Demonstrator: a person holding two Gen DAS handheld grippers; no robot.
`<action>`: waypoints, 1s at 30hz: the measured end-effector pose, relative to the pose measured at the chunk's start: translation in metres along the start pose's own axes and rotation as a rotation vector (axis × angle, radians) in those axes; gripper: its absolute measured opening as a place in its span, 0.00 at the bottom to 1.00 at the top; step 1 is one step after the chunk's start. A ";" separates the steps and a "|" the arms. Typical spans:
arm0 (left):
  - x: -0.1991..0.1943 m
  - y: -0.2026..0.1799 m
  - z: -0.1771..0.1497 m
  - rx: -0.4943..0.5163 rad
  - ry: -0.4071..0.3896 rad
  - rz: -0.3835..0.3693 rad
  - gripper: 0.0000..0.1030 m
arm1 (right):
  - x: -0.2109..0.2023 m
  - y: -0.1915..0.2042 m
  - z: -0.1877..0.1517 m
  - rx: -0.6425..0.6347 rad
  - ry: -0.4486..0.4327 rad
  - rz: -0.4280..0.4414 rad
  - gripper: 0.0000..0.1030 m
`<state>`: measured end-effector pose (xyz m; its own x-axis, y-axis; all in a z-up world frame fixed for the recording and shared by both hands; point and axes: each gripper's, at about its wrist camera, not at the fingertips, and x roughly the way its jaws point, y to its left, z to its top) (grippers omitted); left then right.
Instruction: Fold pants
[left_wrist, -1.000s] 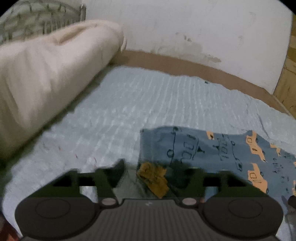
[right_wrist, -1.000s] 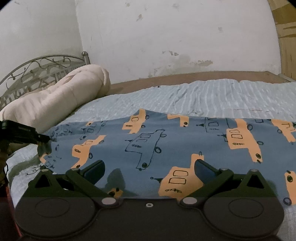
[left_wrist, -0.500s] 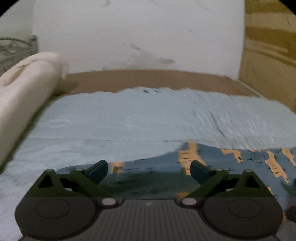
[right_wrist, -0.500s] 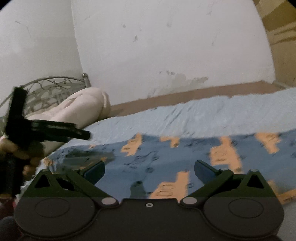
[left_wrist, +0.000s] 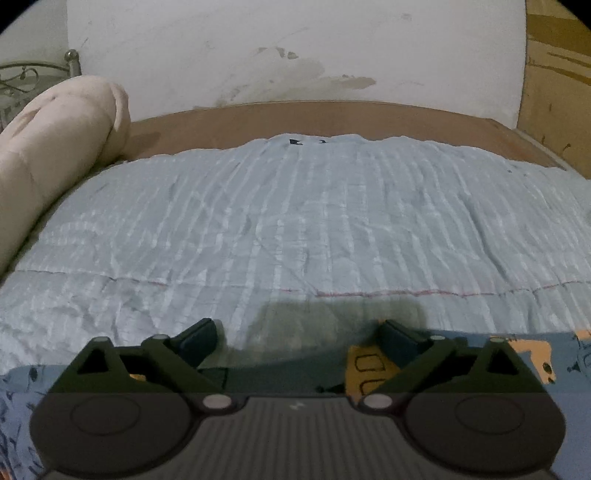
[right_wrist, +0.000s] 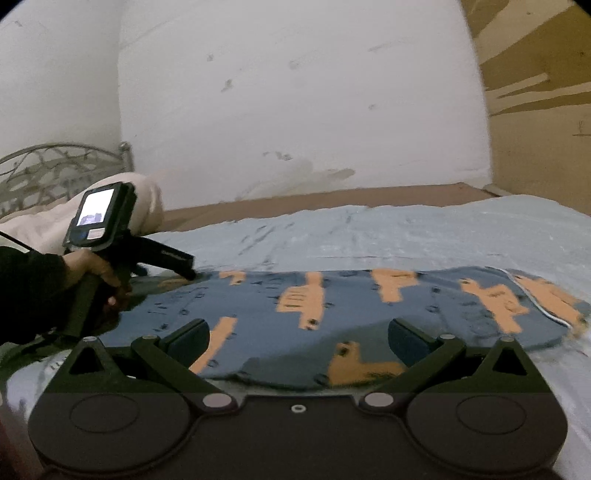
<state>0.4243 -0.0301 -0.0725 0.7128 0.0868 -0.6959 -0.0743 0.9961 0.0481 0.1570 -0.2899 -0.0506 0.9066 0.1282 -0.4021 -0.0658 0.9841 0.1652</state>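
Observation:
The blue pants with orange car prints lie flat and folded on the light blue bedspread. In the left wrist view only a strip of the pants shows under my gripper. My left gripper is open and empty above the pants' far edge. It also shows in the right wrist view, held by a hand at the pants' left end. My right gripper is open and empty just above the pants' near edge.
A rolled cream duvet lies along the left side by a metal headboard. A brown bed frame and white wall are at the back. A wooden panel stands at the right.
My left gripper let go of the pants' corner, opened and swung to face the far wall. My right gripper pulled back and up from the pants. The pants now lie flat.

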 end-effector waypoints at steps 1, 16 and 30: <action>-0.004 0.002 -0.001 0.000 -0.007 0.003 0.95 | -0.002 -0.002 -0.002 0.005 -0.009 -0.011 0.99; -0.091 -0.084 -0.043 0.075 -0.073 -0.309 0.99 | -0.024 -0.102 0.004 0.276 0.001 -0.202 0.99; -0.082 -0.150 -0.073 0.228 -0.048 -0.325 0.99 | -0.025 -0.175 0.001 0.487 0.050 -0.054 0.98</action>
<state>0.3264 -0.1879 -0.0745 0.7061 -0.2384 -0.6668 0.3132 0.9496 -0.0078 0.1462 -0.4655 -0.0690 0.8812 0.0963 -0.4627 0.1939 0.8192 0.5397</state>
